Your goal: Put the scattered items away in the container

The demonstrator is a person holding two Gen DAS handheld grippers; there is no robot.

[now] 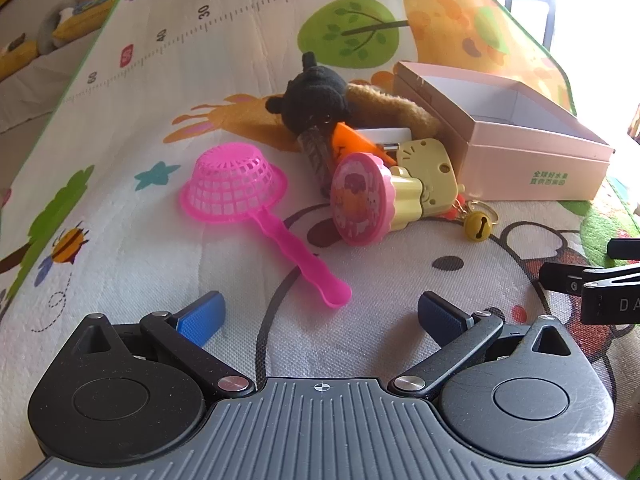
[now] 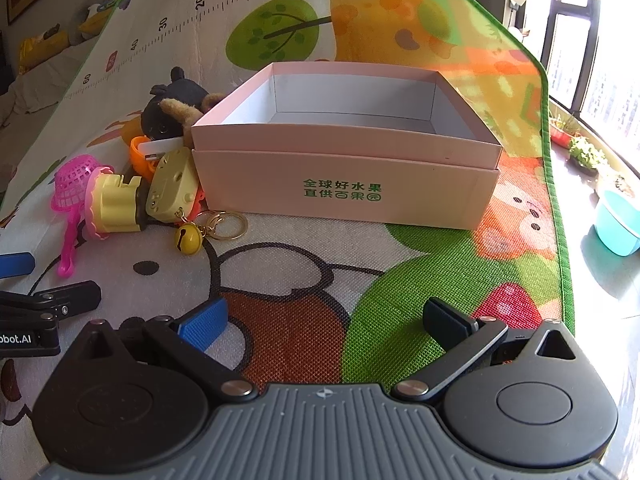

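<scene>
A pink open box (image 1: 516,148) (image 2: 344,172) stands on the play mat and looks empty. Left of it lies a heap of toys: a pink strainer scoop (image 1: 236,188) (image 2: 74,184), a pink-and-yellow stamp toy (image 1: 368,200) (image 2: 116,200), a yellow toy block (image 1: 430,168) (image 2: 172,184), a black plush (image 1: 316,92) (image 2: 168,108), a brown plush (image 1: 392,104), an orange piece (image 1: 352,140) and a bell keychain (image 1: 478,226) (image 2: 188,238). My left gripper (image 1: 320,316) is open, just short of the scoop's handle. My right gripper (image 2: 326,318) is open in front of the box.
The colourful cartoon play mat (image 2: 304,264) covers the surface. Its green edge (image 2: 558,200) runs along the right, with a teal bowl (image 2: 618,224) and plants beyond it. Soft toys sit by the wall at far left (image 1: 80,4).
</scene>
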